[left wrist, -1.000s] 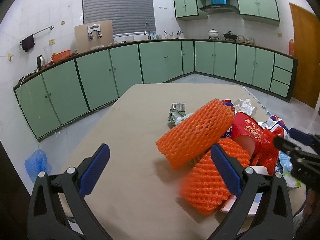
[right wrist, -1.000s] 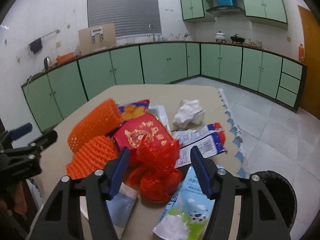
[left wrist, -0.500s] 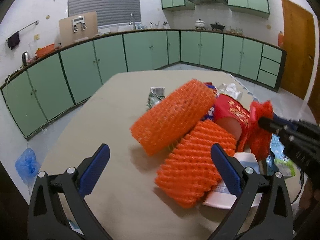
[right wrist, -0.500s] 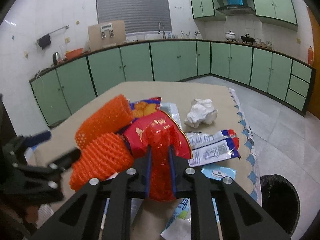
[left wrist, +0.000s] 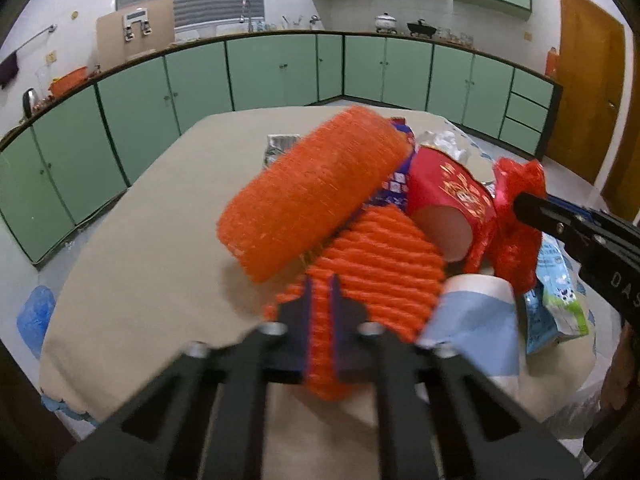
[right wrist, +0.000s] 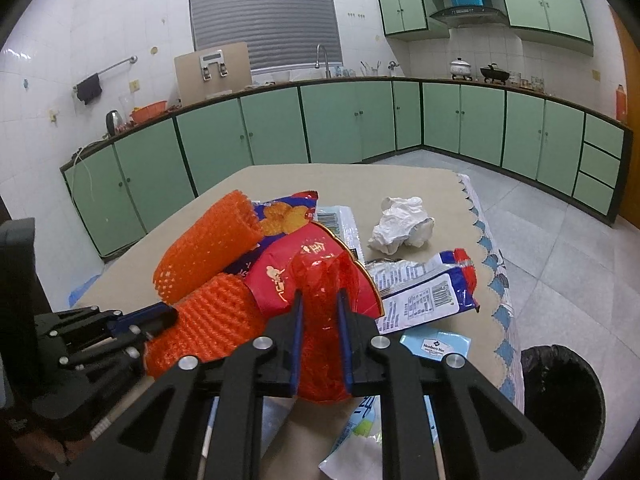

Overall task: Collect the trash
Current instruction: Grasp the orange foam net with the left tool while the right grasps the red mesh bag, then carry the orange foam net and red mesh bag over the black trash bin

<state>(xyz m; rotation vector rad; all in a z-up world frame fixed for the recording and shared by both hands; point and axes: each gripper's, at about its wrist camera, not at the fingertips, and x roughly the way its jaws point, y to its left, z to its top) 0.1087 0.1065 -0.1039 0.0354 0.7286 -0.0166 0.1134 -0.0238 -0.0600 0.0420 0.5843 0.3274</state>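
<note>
Left gripper (left wrist: 322, 320) had just clamped the lower orange foam net (left wrist: 372, 276) beside the bin (right wrist: 560, 396); right gripper (right wrist: 320, 320) gripped red mesh bag (right wrist: 324, 296); both stood ready for binning.

— How does the left gripper (left wrist: 321, 300) stand?

— Its jaws have just been closing and now pinch a fold of orange foam netting (left wrist: 380, 268); both black fingers (left wrist: 294, 322) angle downward, toward twelve o'clock in its own view.

— And the right gripper (right wrist: 320, 312)?

— Its jaws have just been closing too, and they clamp a red mesh bag (right wrist: 322, 304) between the blue pads (right wrist: 297, 332), also tilted down.

— Do the two see each other?

— Yes. From the left wrist the right one enters at three o'clock; from the right wrist the left sits at eight o'clock.
</note>
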